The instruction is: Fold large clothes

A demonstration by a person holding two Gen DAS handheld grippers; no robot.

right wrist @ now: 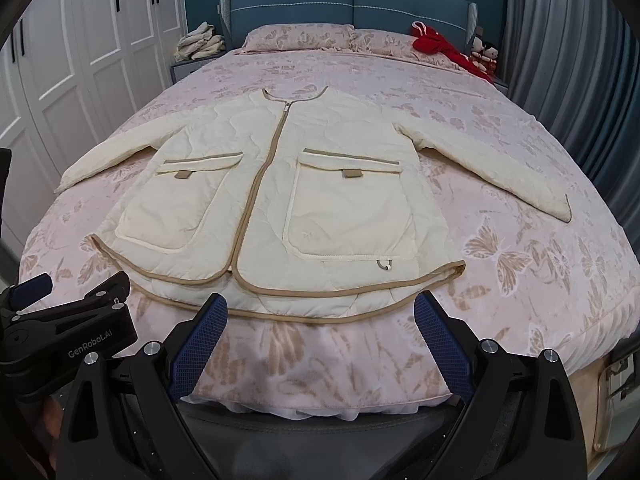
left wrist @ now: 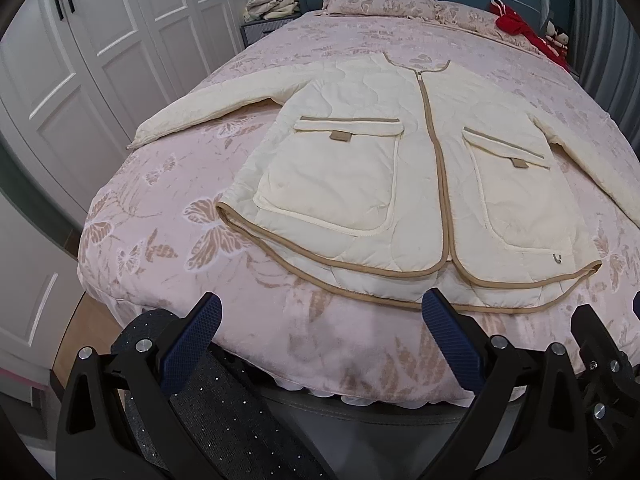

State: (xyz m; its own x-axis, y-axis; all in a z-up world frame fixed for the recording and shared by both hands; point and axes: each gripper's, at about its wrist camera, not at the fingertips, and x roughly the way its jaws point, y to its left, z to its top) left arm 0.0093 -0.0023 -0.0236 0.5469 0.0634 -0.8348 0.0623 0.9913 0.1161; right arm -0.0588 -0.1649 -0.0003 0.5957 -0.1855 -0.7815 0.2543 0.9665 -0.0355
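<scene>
A cream quilted jacket (left wrist: pixel 360 168) with tan trim lies flat, face up and zipped, on the pink bed, both sleeves spread out to the sides. It also shows in the right wrist view (right wrist: pixel 280 196). My left gripper (left wrist: pixel 322 312) is open and empty, just short of the jacket's hem at the bed's foot. My right gripper (right wrist: pixel 322 312) is open and empty, also just in front of the hem. The right gripper's body shows at the right edge of the left wrist view (left wrist: pixel 592 344); the left gripper's body shows at the left of the right wrist view (right wrist: pixel 68 332).
The bed (right wrist: pixel 520 272) has a pink butterfly cover, pillows (right wrist: pixel 304 36) at the head and a blue headboard (right wrist: pixel 352 0). A red garment (right wrist: pixel 440 50) and dolls lie at the far right. White wardrobes (left wrist: pixel 100 40) stand left; folded clothes (right wrist: pixel 200 42) sit on a nightstand.
</scene>
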